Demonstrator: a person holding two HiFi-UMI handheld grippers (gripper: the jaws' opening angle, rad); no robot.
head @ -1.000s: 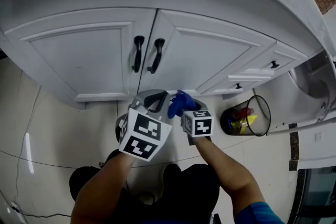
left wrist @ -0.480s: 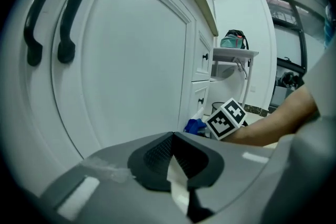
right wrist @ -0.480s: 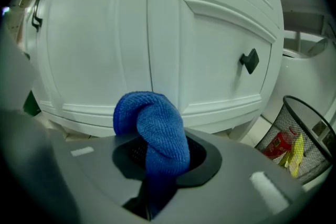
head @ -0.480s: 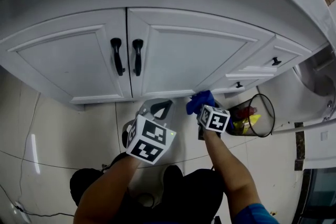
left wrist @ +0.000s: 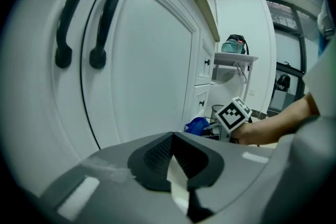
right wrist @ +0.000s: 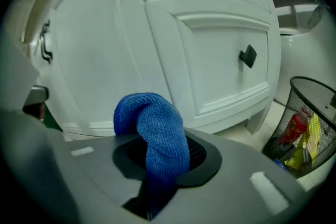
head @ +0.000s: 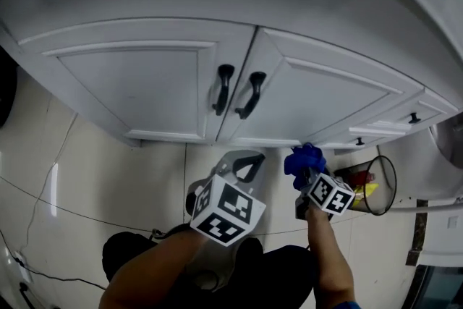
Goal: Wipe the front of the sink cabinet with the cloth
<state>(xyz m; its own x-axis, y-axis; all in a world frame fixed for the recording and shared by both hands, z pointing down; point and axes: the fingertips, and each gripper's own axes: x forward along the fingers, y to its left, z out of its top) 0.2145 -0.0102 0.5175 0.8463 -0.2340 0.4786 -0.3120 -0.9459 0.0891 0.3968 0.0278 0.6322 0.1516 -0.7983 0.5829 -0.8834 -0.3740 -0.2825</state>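
Head view, with supporting gripper views. The white sink cabinet (head: 145, 79) carried two doors meeting at a central seam, each with a black handle (head: 223, 89) beside that seam. A stack of drawers with small black knobs (head: 414, 117) stood at the cabinet's right end.

The right gripper (head: 304, 174) had its jaws closed on a blue cloth (head: 304, 158). A bunched fold of the cloth (right wrist: 153, 136) rose out from between the jaws. The cloth lay at the cabinet's bottom edge, below the lower right corner of the right door and next to the lowest drawer. Whether it touched the cabinet front could not be told.

The left gripper (head: 242, 164) was held lower and to the left, just off the bottom edge of the cabinet beneath the door seam. In the left gripper view its jaws met with nothing between them.

A wire waste basket (head: 381, 186) holding red and yellow rubbish stood on the pale tiled floor (head: 87, 184), off the cabinet's right end and just beyond the right gripper.
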